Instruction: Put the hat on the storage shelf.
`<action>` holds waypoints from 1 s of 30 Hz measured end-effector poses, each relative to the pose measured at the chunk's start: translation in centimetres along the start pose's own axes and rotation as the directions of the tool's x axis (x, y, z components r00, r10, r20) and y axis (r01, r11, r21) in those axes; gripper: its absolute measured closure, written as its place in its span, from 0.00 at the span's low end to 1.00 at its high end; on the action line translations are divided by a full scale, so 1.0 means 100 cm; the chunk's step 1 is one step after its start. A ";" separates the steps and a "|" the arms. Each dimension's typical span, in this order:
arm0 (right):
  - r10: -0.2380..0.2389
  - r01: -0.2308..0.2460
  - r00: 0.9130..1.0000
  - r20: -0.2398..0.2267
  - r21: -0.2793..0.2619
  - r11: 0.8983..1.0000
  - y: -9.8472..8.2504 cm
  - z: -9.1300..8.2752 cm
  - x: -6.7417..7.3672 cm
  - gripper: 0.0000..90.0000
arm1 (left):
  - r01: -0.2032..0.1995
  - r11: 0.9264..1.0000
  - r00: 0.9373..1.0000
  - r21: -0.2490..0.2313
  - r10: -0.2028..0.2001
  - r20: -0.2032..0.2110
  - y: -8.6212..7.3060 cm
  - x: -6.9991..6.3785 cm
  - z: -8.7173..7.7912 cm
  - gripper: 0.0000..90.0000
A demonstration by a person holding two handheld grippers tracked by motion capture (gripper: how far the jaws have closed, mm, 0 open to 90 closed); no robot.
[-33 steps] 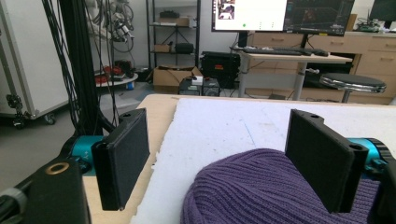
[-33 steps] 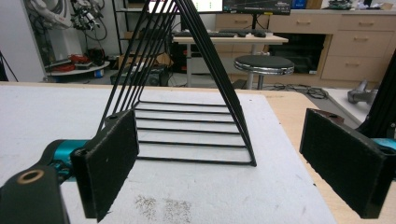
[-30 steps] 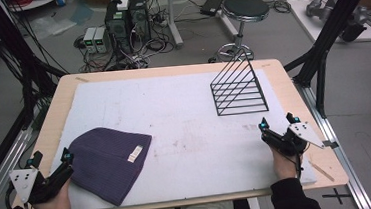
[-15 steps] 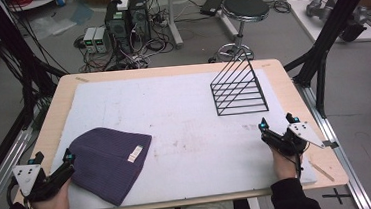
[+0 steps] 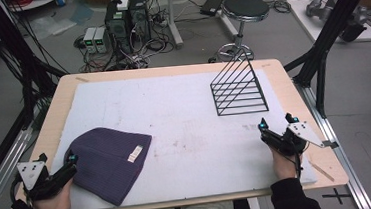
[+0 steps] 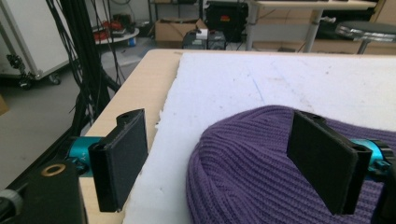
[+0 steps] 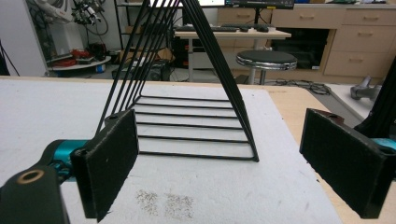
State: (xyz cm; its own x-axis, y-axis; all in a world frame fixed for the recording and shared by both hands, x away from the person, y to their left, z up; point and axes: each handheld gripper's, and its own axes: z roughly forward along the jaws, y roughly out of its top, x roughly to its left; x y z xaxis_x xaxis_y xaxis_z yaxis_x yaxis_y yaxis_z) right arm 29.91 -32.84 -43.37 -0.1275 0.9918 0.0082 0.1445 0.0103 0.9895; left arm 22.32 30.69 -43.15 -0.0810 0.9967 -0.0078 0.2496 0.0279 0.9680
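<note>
- Purple ribbed knit beanie lying flat on the white foam mat at the near left of the wooden table; small pale label sewn on its right side, writing too small to read.
- Left claw released, jaws spread wide at the beanie's left edge; in the left gripper view, one jaw over the knit, the other over the mat's edge.
- Right claw released, grasping nothing, near the right edge of the mat.
- Black wire triangular rack upright beyond the right claw, holding nothing.
</note>
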 end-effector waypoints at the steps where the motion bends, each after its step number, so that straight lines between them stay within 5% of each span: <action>1: 0.001 -0.001 1.000 0.000 0.000 1.000 0.000 0.000 0.000 0.12 | -0.003 1.000 1.000 0.018 0.003 -0.005 0.000 -0.001 0.001 0.23; 7: 0.002 -0.002 1.000 0.002 0.001 1.000 0.000 0.000 0.000 0.12 | -0.035 0.996 0.999 0.088 0.035 0.000 0.000 -0.008 0.007 0.23; 14: -0.001 0.001 1.000 0.002 0.003 1.000 0.000 0.001 0.000 0.12 | 0.007 0.986 0.999 0.166 -0.002 -0.032 -0.002 -0.010 0.012 0.24; 23: 0.000 0.000 1.000 0.000 0.010 1.000 0.000 0.001 0.000 0.12 | 0.105 0.951 0.994 0.292 -0.102 -0.027 -0.004 -0.004 0.019 0.25; 30: -0.001 0.002 1.000 -0.005 0.018 1.000 -0.001 0.002 0.000 0.12 | 0.140 0.937 0.990 0.319 -0.134 -0.042 -0.007 -0.002 0.023 0.25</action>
State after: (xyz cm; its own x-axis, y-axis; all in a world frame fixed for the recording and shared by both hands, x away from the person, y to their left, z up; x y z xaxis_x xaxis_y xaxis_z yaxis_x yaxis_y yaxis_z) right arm 30.07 -32.83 -43.47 -0.1329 0.9911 0.0076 0.1623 0.0143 0.9866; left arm 24.40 30.60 -44.35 -0.1540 0.9799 -0.1267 0.5305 0.1901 0.8261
